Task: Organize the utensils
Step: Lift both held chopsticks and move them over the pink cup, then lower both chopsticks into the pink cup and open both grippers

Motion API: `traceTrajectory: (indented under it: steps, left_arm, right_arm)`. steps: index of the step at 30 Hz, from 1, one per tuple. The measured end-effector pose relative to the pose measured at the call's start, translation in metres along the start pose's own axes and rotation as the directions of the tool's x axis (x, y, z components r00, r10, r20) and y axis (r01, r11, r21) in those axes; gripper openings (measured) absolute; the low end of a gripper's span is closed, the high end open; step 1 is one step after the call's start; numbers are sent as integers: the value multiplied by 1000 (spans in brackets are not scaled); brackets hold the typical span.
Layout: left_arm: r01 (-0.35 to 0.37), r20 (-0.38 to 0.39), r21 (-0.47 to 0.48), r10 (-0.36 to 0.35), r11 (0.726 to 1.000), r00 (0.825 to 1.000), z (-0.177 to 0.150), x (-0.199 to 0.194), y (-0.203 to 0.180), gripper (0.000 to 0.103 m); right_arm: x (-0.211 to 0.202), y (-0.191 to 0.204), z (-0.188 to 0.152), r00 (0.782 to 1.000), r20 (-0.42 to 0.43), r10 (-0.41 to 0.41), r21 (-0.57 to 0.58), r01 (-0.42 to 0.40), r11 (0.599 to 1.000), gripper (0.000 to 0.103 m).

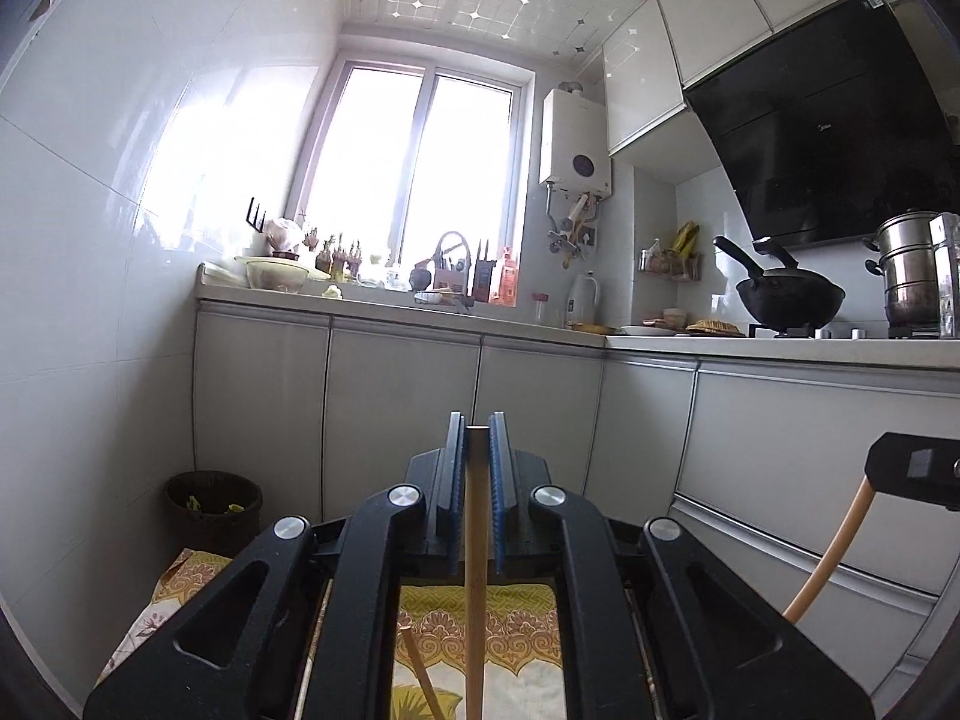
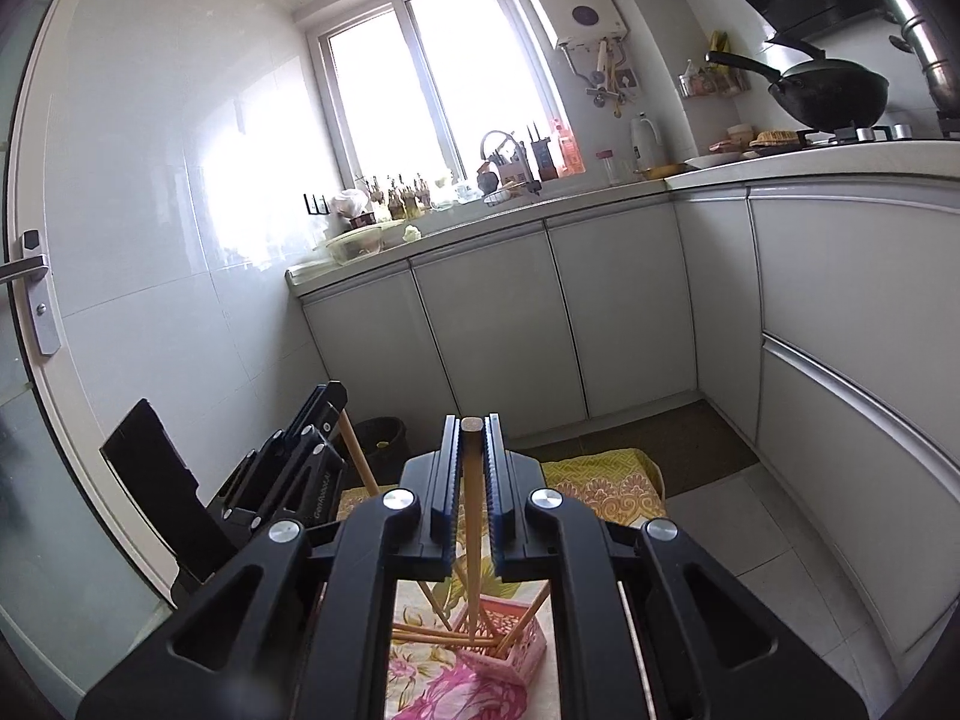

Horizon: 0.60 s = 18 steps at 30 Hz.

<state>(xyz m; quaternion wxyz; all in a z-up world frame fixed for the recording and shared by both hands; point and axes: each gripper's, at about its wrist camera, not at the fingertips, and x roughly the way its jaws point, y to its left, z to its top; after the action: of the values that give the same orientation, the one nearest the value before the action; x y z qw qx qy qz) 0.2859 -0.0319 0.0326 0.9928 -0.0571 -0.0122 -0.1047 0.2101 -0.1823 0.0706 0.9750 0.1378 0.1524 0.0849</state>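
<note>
My left gripper (image 1: 477, 427) is shut on a wooden chopstick (image 1: 475, 570) that runs upright between its blue pads over the patterned cloth (image 1: 522, 612). My right gripper (image 2: 472, 427) is shut on another wooden chopstick (image 2: 474, 540); its lower end reaches down into a pink slotted basket (image 2: 516, 648) that holds several more chopsticks (image 2: 429, 636). The left gripper shows at the left of the right wrist view (image 2: 318, 420) with its chopstick (image 2: 359, 456). The right gripper's body and its chopstick (image 1: 831, 552) show at the right edge of the left wrist view.
A loose chopstick (image 1: 423, 678) lies on the cloth under the left gripper. A dark waste bin (image 1: 213, 510) stands on the floor in the corner. White cabinets (image 1: 396, 414) and a cluttered counter (image 1: 420, 309) lie ahead; a wok (image 1: 786, 297) and steel pot (image 1: 909, 270) are on the stove.
</note>
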Motion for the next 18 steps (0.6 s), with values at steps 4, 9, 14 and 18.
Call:
traceTrajectory:
  steps: [4,9,14,18]
  left_arm:
    - [-12,-31,-24,11,1000,999,-23,14,0,29]
    - [-9,-21,-50,8,999,1000,-23,-14,12,44]
    - [-28,43,-76,31,997,999,3,-65,35,59]
    - [-44,36,-82,47,996,998,14,-95,54,59]
  right_arm:
    - [22,-11,-4,1000,-16,-3,17,3,1000,8]
    - [41,-16,-15,999,-41,-10,27,12,1000,8]
    - [49,-13,-23,999,-50,-11,31,13,999,8]
    - [57,-7,-25,998,-47,-31,18,31,999,8]
